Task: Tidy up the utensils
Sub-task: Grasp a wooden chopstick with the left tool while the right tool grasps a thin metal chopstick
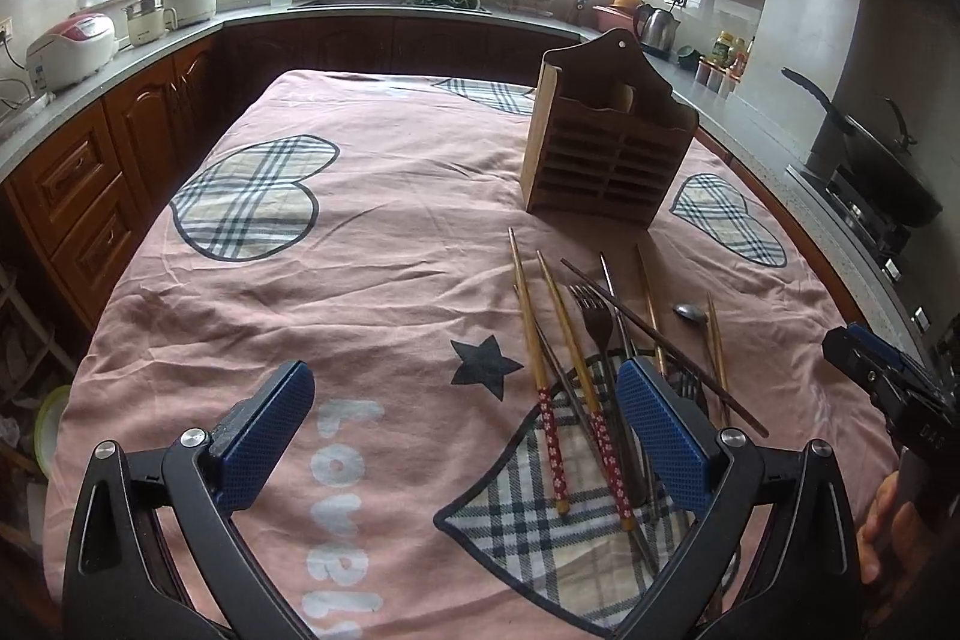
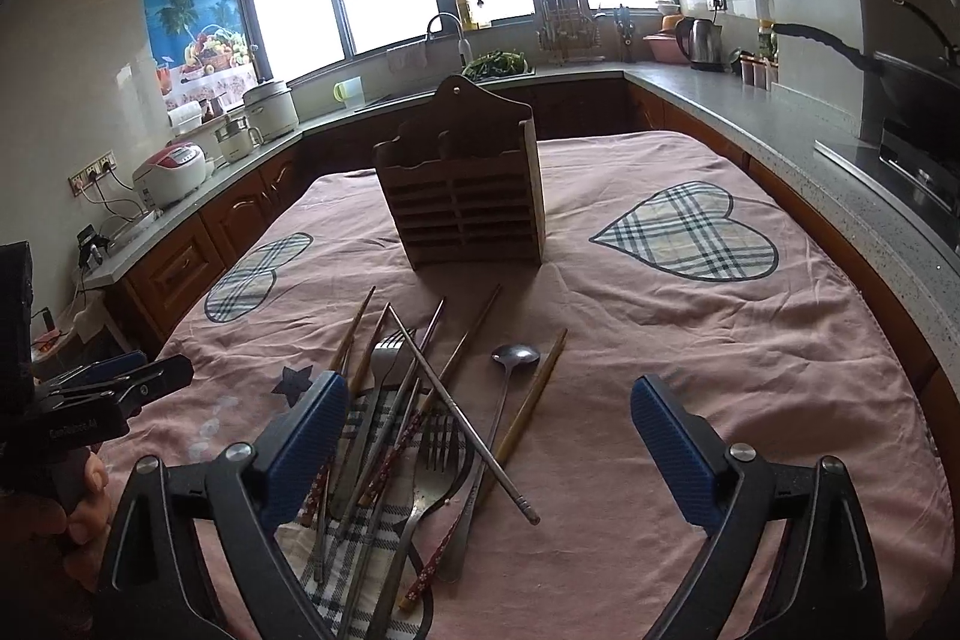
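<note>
A slatted brown wooden utensil holder (image 2: 465, 196) stands upright on the pink cloth with plaid hearts (image 2: 690, 376). Near its front lies the loose pile of chopsticks, forks and a spoon (image 2: 420, 430). Only the right wrist view shows a second fork (image 2: 435, 466) nearest the camera. The left gripper (image 1: 465, 436) and right gripper (image 2: 489, 454) both hover spread wide, holding nothing.

The wooden utensil holder (image 2: 465, 187) stands upright on the tablecloth (image 2: 690, 370). Before it lies a crossed pile of chopsticks (image 2: 462, 415), forks (image 2: 387, 349) and a spoon (image 2: 515, 355). A sink (image 2: 498, 67) and kettle (image 2: 702, 40) occupy the counter (image 2: 750, 100) behind.
</note>
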Demonstrator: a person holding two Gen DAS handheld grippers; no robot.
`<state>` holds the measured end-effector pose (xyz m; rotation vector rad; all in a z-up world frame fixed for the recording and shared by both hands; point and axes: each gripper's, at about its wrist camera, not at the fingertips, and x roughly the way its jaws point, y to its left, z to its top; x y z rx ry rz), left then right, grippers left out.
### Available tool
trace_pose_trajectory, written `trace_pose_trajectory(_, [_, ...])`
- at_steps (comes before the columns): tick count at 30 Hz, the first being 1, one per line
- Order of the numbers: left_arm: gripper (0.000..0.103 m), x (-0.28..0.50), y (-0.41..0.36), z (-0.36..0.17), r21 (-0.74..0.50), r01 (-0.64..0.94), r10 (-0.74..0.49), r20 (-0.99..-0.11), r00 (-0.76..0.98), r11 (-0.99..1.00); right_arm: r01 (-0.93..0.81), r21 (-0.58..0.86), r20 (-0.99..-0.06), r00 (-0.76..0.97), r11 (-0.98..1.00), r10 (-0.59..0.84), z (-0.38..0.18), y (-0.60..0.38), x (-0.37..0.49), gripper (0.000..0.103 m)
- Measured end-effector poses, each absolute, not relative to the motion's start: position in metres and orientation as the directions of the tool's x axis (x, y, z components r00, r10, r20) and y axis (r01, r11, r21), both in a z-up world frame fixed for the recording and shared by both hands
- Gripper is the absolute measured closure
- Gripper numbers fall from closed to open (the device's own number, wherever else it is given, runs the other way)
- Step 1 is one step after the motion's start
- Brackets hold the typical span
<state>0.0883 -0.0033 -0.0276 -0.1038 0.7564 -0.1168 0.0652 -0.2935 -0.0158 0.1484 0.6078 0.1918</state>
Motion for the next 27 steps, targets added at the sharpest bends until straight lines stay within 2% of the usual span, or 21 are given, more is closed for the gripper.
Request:
trace_pose_trajectory(4, [0.005, 0.118, -0.004, -0.034, -0.148, 0.076, -0.160, -0.708, 0.688, 0.986, -0.137, 0.231, -0.588, 0.769, 0.963, 0.251, -0.024, -0.300, 0.088, 0.035])
trace_pose_trajectory(8, [0.010, 0.144, -0.010, -0.040, -0.134, 0.089, -0.159, -0.732, 0.663, 0.987, -0.134, 0.226, -0.626, 0.739, 0.965, 0.250, -0.034, -0.300, 0.109, 0.042])
trace_pose_trajectory(10, [0.015, 0.157, -0.014, -0.045, -0.130, 0.097, -0.162, -0.748, 0.644, 0.987, -0.127, 0.232, -0.649, 0.718, 0.964, 0.251, -0.040, -0.302, 0.120, 0.053])
trace_pose_trajectory(13, [0.020, 0.175, -0.018, -0.052, -0.134, 0.104, -0.169, -0.770, 0.615, 0.986, -0.114, 0.247, -0.678, 0.689, 0.962, 0.255, -0.049, -0.305, 0.137, 0.062])
trace_pose_trajectory(17, [0.026, 0.198, -0.020, -0.059, -0.136, 0.105, -0.172, -0.790, 0.589, 0.985, -0.158, 0.289, -0.674, 0.666, 0.944, 0.318, -0.050, -0.300, 0.150, 0.064])
trace_pose_trajectory(20, [0.027, 0.215, -0.023, -0.063, -0.131, 0.109, -0.170, -0.800, 0.575, 0.985, -0.232, 0.283, -0.676, 0.640, 0.931, 0.365, -0.048, -0.281, 0.157, 0.064])
trace_pose_trajectory(27, [0.033, 0.254, -0.033, -0.073, -0.136, 0.152, -0.197, -0.829, 0.524, 0.979, -0.367, 0.239, -0.717, 0.558, 0.899, 0.418, -0.058, -0.236, 0.175, 0.072])
